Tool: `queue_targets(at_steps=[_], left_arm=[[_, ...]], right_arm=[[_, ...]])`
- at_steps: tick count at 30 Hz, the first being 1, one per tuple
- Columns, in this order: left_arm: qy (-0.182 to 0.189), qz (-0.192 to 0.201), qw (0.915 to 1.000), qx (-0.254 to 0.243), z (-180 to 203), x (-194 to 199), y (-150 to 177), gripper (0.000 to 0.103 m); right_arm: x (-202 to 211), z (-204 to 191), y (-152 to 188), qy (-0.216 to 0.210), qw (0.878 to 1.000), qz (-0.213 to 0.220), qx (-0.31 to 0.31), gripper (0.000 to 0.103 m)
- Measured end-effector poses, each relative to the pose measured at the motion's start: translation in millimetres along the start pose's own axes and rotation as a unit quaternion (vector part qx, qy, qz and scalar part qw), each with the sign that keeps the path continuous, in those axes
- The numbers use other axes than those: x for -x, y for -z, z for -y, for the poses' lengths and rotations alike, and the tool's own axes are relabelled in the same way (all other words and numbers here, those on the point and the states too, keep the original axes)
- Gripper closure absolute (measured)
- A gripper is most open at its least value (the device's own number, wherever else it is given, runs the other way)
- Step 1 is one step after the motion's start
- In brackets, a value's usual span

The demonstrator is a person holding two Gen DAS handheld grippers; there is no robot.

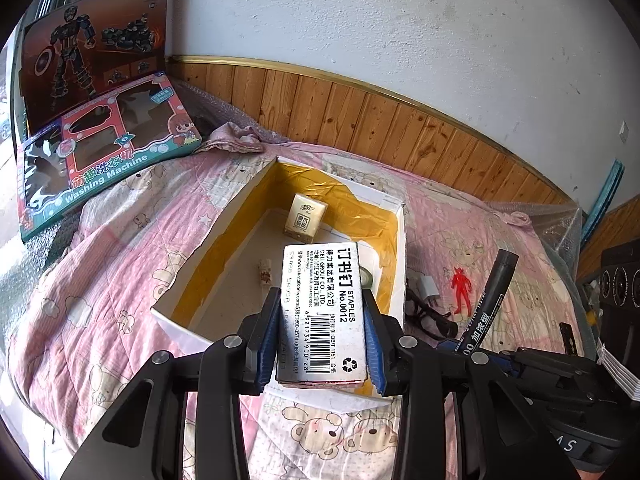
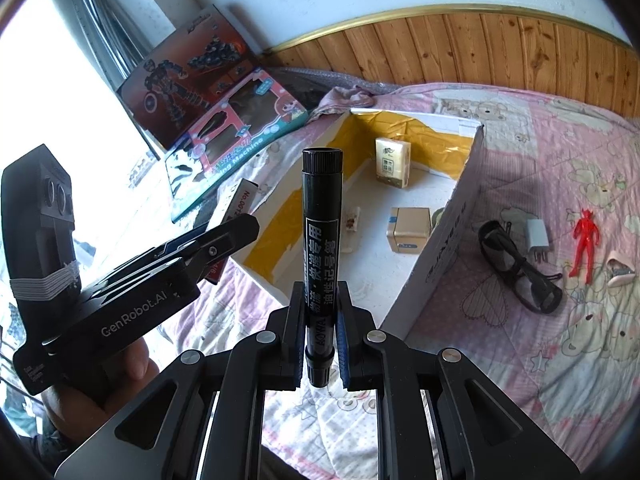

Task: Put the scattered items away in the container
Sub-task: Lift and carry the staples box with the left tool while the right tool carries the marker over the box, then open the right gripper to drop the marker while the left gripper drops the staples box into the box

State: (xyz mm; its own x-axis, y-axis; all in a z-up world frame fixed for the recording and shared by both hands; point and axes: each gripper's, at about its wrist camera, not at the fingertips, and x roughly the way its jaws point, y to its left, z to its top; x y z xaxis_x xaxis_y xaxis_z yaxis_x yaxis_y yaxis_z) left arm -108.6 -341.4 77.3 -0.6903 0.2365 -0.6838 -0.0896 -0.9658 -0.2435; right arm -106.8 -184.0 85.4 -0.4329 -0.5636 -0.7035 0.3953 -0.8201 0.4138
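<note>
My left gripper (image 1: 322,300) is shut on a white staples box (image 1: 322,312) with a barcode label, held above the near end of the container (image 1: 224,216). The container is an open white cardboard box with yellow tape on its inner walls. A tissue pack (image 1: 305,216), a small gold box (image 2: 410,230) and a small wrapped item (image 1: 265,272) lie inside it. My right gripper (image 2: 320,292) is shut on a black marker (image 2: 322,232), upright, near the container's front corner. Black glasses (image 2: 516,268), a white charger (image 2: 538,238) and a red figure (image 2: 585,244) lie on the quilt to the right.
The pink bear-print quilt (image 1: 120,280) covers the bed. Two toy boxes (image 1: 108,156) (image 1: 96,48) lean at the far left corner. A wood-panelled wall (image 1: 360,120) runs behind. A pale pink object (image 2: 620,274) lies past the red figure. A hand (image 2: 132,364) holds the left gripper's handle.
</note>
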Motion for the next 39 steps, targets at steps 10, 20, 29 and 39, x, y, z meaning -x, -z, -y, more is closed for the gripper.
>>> queue_targets(at_steps=[10, 20, 29, 39], left_arm=[[-0.009, -0.01, 0.9999, 0.005, -9, -25, -19, 0.065], [-0.005, -0.02, 0.9997, 0.014, -15, -50, -47, 0.065], [-0.001, -0.043, 0.9989, 0.018, -14, -87, -66, 0.065], [-0.006, -0.068, 0.9972, 0.029, -21, -129, -85, 0.065]], right_arm=[[-19, -1, -26, 0.0, 1.0, -0.006, 0.014, 0.089], [-41, 5, -38, -0.002, 1.0, -0.024, 0.018, 0.089], [-64, 12, -45, -0.007, 0.998, -0.049, 0.023, 0.089], [-88, 16, -47, -0.014, 0.996, -0.079, 0.028, 0.089]])
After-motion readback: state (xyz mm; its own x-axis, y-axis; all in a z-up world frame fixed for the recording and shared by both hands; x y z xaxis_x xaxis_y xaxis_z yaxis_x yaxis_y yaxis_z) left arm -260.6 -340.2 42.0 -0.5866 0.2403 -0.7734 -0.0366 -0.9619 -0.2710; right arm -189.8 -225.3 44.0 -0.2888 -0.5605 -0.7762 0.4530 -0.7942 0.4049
